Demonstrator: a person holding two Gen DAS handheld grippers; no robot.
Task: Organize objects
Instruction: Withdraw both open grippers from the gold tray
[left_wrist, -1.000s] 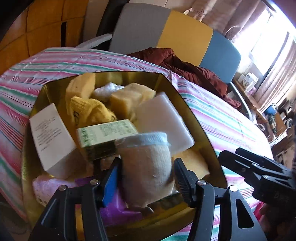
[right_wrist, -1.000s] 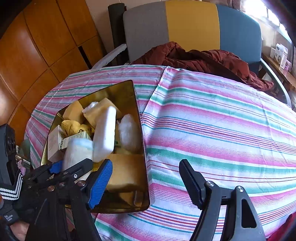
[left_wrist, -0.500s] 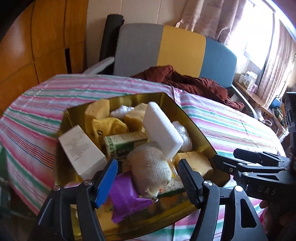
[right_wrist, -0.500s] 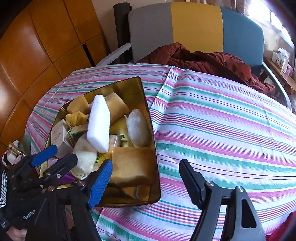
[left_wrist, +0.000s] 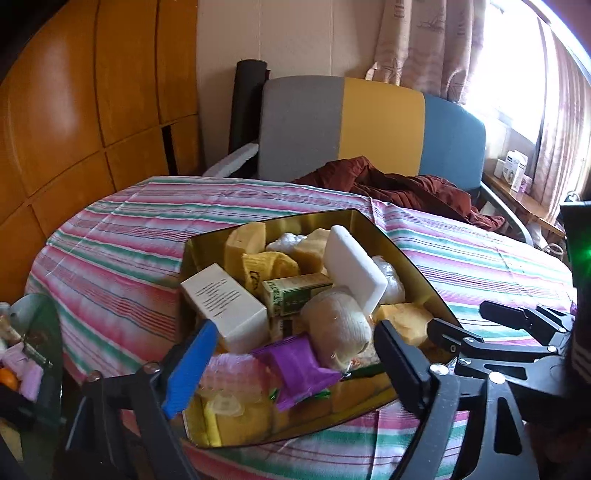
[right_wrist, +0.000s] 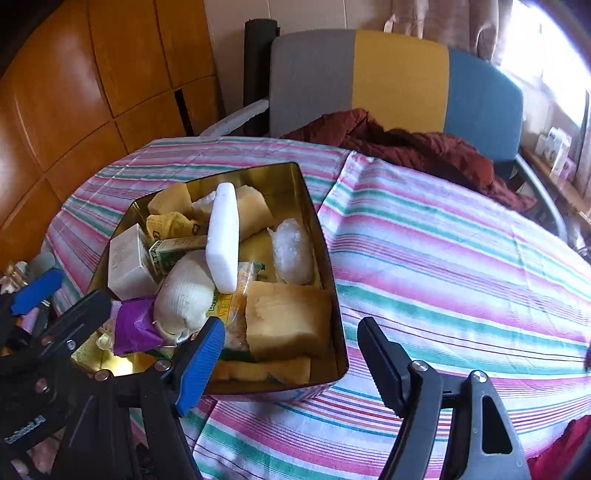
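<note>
Your left gripper (left_wrist: 291, 365) is opening with nothing pressed between its pads; the white cloth-wrapped roll (left_wrist: 338, 326) lies free in the gold tin (left_wrist: 413, 266), near its front, leaning on the purple wrapper (left_wrist: 295, 365) and beside the white bar (left_wrist: 354, 266). Your right gripper (right_wrist: 288, 363) stands wide and empty, over the tin's near corner and the striped tablecloth (right_wrist: 461, 266). Judge the roll light and soft: it probably gives under the pads, so take it across its middle, not the loose end. The bar is likely stiff and smooth, propped on edge, and may tip if you nudge it. The white box (left_wrist: 225, 306), the green carton (left_wrist: 295, 293) and the yellow sponge blocks (right_wrist: 288, 319) crowd the tin, leaving little room for your fingers. The open tablecloth to the right is clear.
</note>
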